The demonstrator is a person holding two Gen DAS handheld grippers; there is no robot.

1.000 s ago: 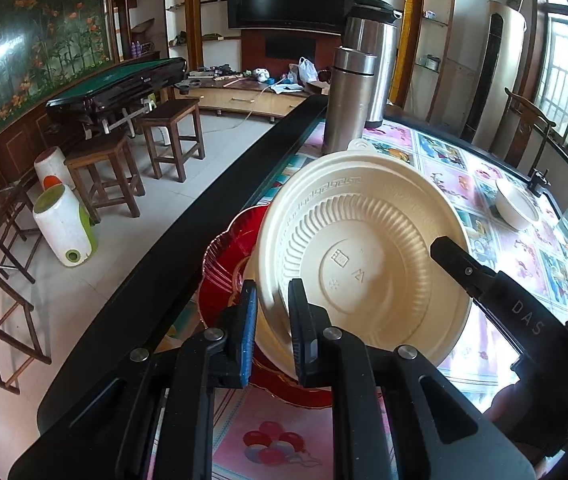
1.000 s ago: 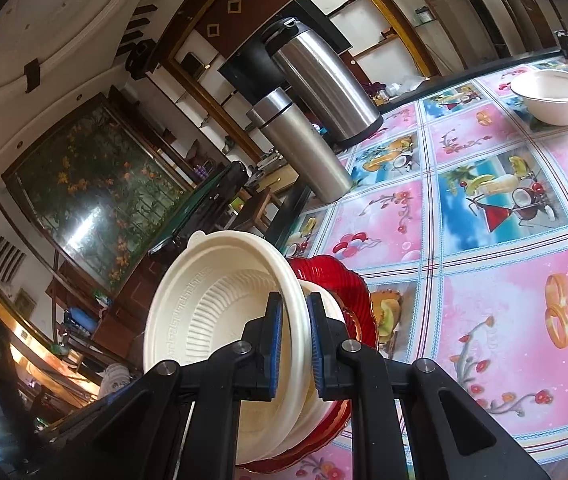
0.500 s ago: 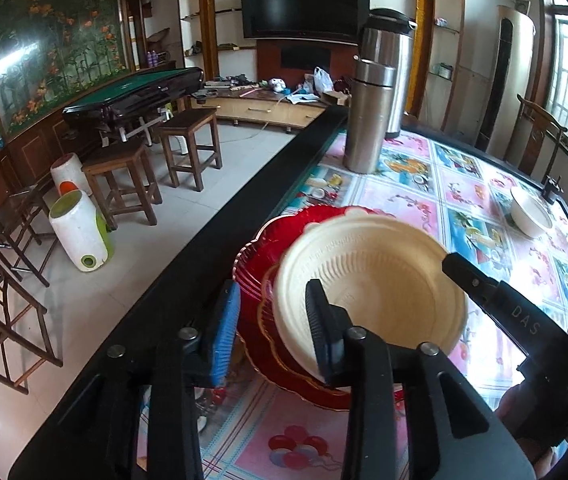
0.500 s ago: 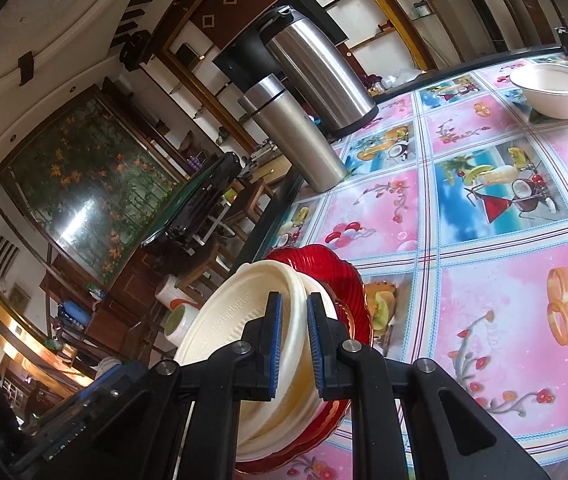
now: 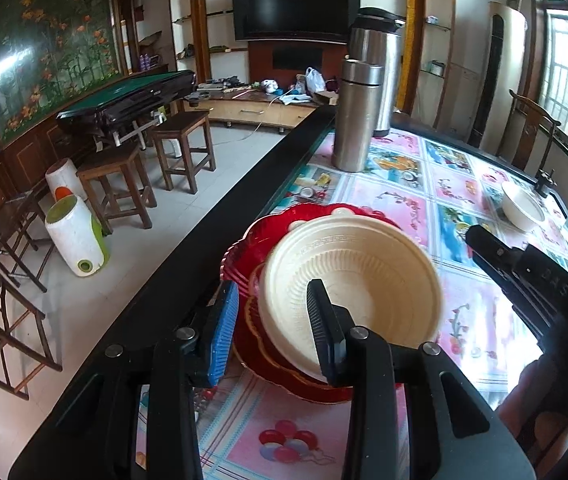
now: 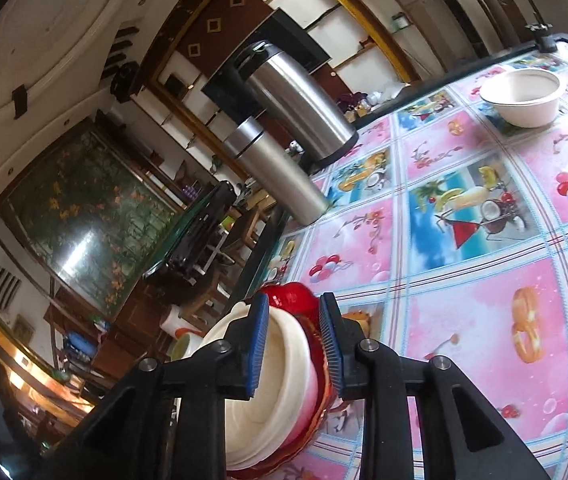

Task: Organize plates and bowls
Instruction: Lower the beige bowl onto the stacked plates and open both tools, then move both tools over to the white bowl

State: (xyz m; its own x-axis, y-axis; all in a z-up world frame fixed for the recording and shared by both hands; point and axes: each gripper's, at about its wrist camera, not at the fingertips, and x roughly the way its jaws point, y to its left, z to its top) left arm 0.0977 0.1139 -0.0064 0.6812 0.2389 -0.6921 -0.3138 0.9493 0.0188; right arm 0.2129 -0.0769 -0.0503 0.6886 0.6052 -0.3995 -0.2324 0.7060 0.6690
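Both tools, left tool [image 5: 271, 320] and right tool [image 6: 294, 344], stand wide, gripping nothing. Between their fingers the cream plate [image 5: 350, 276] sits stacked on the red plate [image 5: 284, 344]. The lone bowl [image 6: 522, 96] far ahead on the table [image 6: 464, 320] probably remains to be gathered.

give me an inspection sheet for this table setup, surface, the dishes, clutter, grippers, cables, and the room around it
Surface: table under a glossy pink and blue picture cloth, dark edge.
Job's things: cream plate lies on another cream dish in the red plate, near the table edge; cream bowl stands alone, far across the cloth.
Clutter: two steel flasks upright beside each other.
Grippers: left gripper open, one finger over the cream plate; right gripper open, straddling the stack's rim.
Cables: nothing seen on the table.
Surroundings: wooden stools, green-topped game table, wall television.
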